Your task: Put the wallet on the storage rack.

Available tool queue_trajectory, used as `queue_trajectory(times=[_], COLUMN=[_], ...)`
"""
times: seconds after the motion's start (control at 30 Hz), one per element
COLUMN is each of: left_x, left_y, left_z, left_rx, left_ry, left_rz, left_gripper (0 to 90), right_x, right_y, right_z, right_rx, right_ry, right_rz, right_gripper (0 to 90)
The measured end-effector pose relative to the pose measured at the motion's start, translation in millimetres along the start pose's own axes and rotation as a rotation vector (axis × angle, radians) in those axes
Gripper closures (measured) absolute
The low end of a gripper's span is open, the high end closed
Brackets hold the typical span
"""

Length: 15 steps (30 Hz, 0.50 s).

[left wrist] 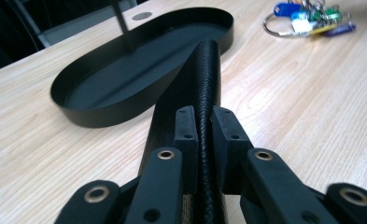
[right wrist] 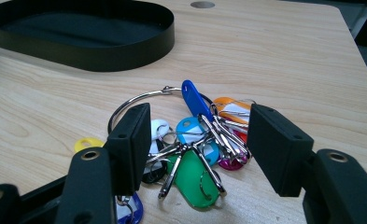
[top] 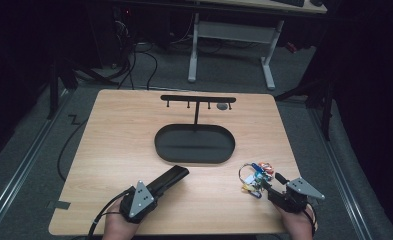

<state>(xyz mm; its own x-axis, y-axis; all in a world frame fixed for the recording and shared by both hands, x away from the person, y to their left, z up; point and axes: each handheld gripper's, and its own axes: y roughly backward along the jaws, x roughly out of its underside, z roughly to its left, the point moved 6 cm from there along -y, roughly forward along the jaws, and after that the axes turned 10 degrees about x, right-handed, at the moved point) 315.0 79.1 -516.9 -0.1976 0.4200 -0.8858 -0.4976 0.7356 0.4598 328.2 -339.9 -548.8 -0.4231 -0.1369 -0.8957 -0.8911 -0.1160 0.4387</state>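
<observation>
Left gripper view has the left gripper (left wrist: pixel 203 135) pinched narrow on the thin edge of a black case (left wrist: pixel 200 88), whose far end lies at the tray (left wrist: pixel 102 114) rim; in the high view the case (top: pixel 168 179) runs from that gripper toward 1 o'clock, short of the tray (top: pixel 194 159). With so slim a grip at one end, the case could, I judge, pivot or slide out if swung fast, or catch the rim and nudge the tray and its stand (top: pixel 197 100). The right gripper (right wrist: pixel 197 149) stands wide, its jaws either side of the keys (right wrist: pixel 195 140), not pressing them; the bunch (top: pixel 256 177) lies at 5 o'clock from the tray. Closing there might catch only loose tags, so the ring (right wrist: pixel 134 100) slips free, or the pads could push the bunch across the table (top: pixel 114 140).
</observation>
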Motion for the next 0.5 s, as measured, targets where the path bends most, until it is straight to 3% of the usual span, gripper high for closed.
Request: queue_trajectory(times=[0.3, 0.5], left_x=[1.3, 5.4], left_y=[15.1, 20.4], left_z=[12.9, 28.3], left_rx=[0.033, 0.035], left_ry=[0.089, 0.161], left_rz=[-0.038, -0.062], left_gripper=[81.6, 81.5], right_x=[-2.4, -2.8], right_y=[-0.7, -2.3], right_z=[2.3, 4.0], right_rx=[0.010, 0.005], right_ry=[-0.005, -0.001], right_rz=[0.000, -0.001], right_gripper=[40.8, 40.8])
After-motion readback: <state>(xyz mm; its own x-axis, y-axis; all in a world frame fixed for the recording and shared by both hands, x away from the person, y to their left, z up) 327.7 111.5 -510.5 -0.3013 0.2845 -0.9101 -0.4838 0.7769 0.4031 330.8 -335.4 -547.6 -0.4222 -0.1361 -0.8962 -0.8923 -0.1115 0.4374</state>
